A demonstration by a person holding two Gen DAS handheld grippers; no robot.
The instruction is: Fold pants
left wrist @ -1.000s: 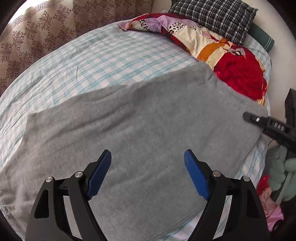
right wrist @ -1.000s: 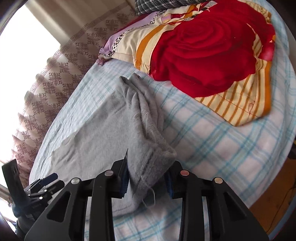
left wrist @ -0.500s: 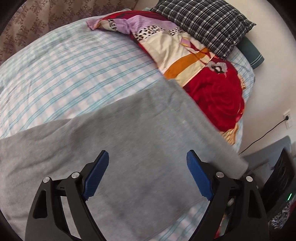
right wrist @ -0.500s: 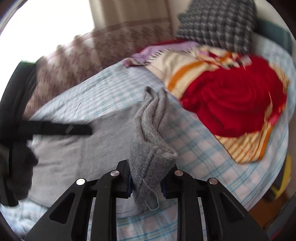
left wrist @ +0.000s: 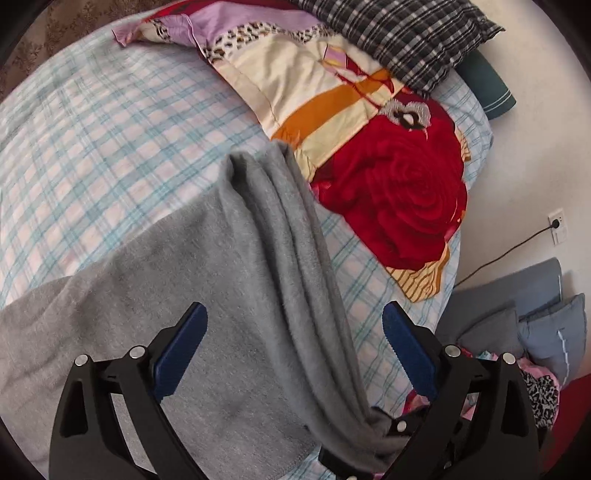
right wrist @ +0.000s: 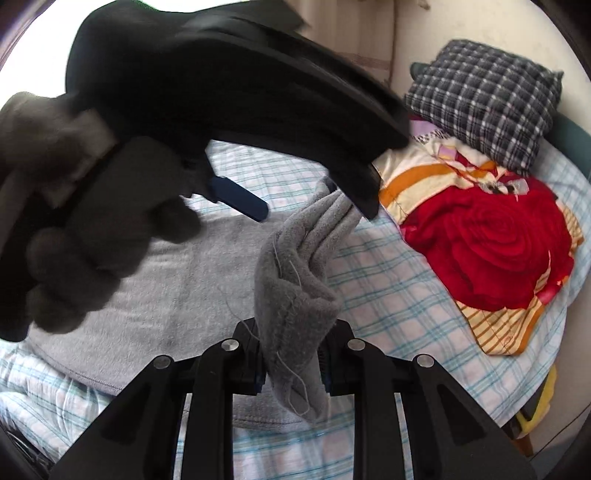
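The grey fleece pants [left wrist: 207,302] lie on the checked bed sheet [left wrist: 92,140]. My right gripper [right wrist: 293,363] is shut on a bunched end of the pants [right wrist: 291,295] and holds it lifted above the bed, so a gathered ridge of cloth [left wrist: 295,258] runs up from the sheet. My left gripper [left wrist: 293,347] is open and empty, hovering over that ridge with a blue pad [left wrist: 181,349] on each side. It also shows in the right wrist view [right wrist: 240,110], large and blurred, held by a gloved hand [right wrist: 74,229] right above the lifted cloth.
A red-and-patterned quilt [left wrist: 388,177] and a dark plaid pillow [left wrist: 399,33] lie at the head of the bed. Blue cushions [left wrist: 535,317] and clothes sit on the floor past the bed's right edge. A wall socket with a cable [left wrist: 557,225] is nearby.
My right gripper has lifted the pants end up and toward the left gripper, bunching the flat cloth into a ridge. My left gripper has swung right over it, staying open.
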